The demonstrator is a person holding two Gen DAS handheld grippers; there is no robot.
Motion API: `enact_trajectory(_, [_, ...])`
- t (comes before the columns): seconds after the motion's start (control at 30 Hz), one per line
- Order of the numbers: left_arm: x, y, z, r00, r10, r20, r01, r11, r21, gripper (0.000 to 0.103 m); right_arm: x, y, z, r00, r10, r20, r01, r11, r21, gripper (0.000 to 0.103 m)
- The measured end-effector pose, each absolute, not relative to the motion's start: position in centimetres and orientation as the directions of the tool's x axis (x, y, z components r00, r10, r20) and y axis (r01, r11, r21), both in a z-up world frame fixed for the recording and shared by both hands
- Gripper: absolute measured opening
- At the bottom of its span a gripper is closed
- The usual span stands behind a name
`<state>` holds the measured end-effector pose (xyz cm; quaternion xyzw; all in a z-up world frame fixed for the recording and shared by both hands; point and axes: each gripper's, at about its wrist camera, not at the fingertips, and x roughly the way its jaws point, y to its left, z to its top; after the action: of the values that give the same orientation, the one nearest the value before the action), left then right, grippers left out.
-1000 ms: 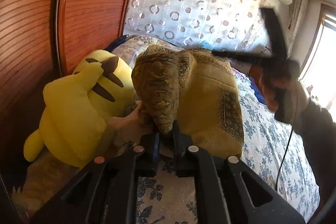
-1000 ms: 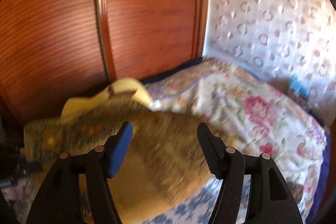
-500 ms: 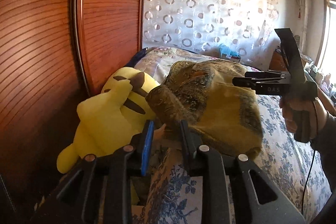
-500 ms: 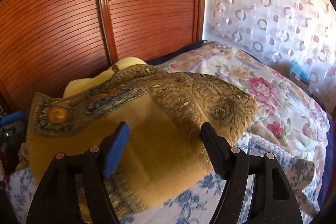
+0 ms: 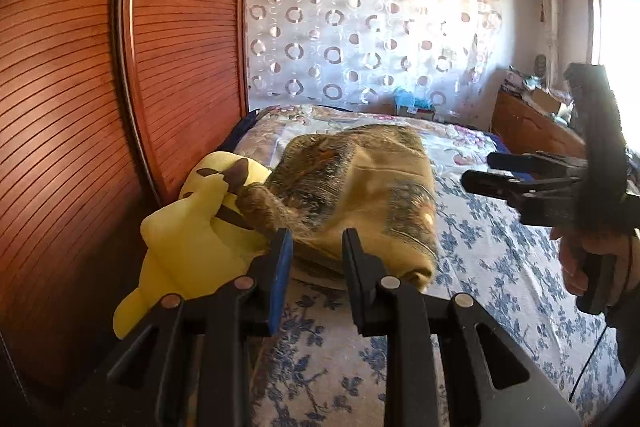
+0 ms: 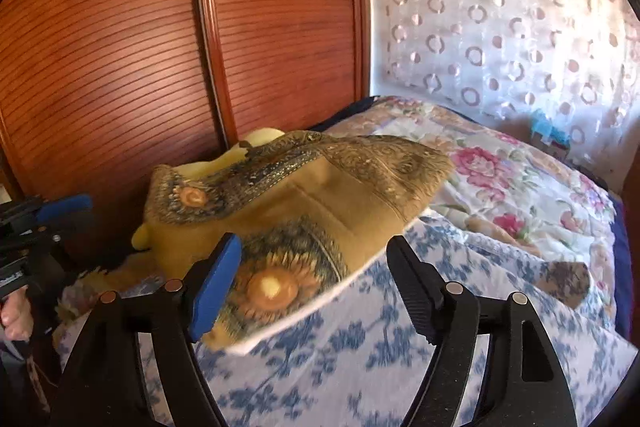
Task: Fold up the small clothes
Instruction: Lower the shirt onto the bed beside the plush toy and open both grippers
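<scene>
The mustard-yellow patterned cloth (image 5: 360,195) lay in a loose heap on the blue-flowered bedspread (image 5: 500,255), toward the left side of the bed, its far-left edge draped against a yellow plush toy (image 5: 188,239) that sat by the wooden wardrobe doors (image 5: 80,107). In the right wrist view the same cloth (image 6: 312,203) showed a plain ochre middle, a dark ornate border and sunflower motifs, with a white underside peeking out along the near edge.

The left gripper (image 5: 316,247) had its jaws a little apart, having just been opening, and nothing was pinched between them; a bunched corner of the cloth sat just beyond the tips. The right gripper (image 6: 316,267) had its jaws wide apart and had just been opening further, with the near edge of the cloth lying between and below them, not squeezed.

The fabric looked thin, soft and light (the way it slumped over the toy and held soft creases suggested a scarf or small throw). It would probably sag and slide the moment it was lifted, so a hold on the middle would only gather it into a lump. The better purchase seemed to be two corners or a hemmed edge, where the border gives a firmer double layer. The near edge with the white underside looked easiest for the right gripper, and the bunched corner beside the toy for the left. The toy could snag or be dragged along, so that corner would want lifting clear first.
</scene>
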<state>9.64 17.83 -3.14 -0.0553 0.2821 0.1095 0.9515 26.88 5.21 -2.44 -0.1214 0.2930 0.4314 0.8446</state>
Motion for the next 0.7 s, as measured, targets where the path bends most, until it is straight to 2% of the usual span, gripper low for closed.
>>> enact_trajectory(0.37, [8.9,13.6,-2.2,0.835,0.111,-0.538,-0.157,0.987,-0.041,0.026,22.1,-0.8,-1.1,0.545,0.623,-0.561,-0.723,0.688,0.061,0.087])
enact_trajectory(0.47, [8.8,12.7,-2.1,0.84,0.081,-0.537,-0.133,0.989,-0.058,0.031,20.9,-2.5,-0.9,0.57,0.613,-0.547,-0.704,0.708,0.059,0.09])
enact_trajectory(0.7, [8.7,9.7,-1.8,0.849,0.061,-0.526,-0.101,0.994,-0.048,0.034,18.3,-6.5,-0.4,0.645,0.56,-0.519,-0.632,0.773,0.049,0.091])
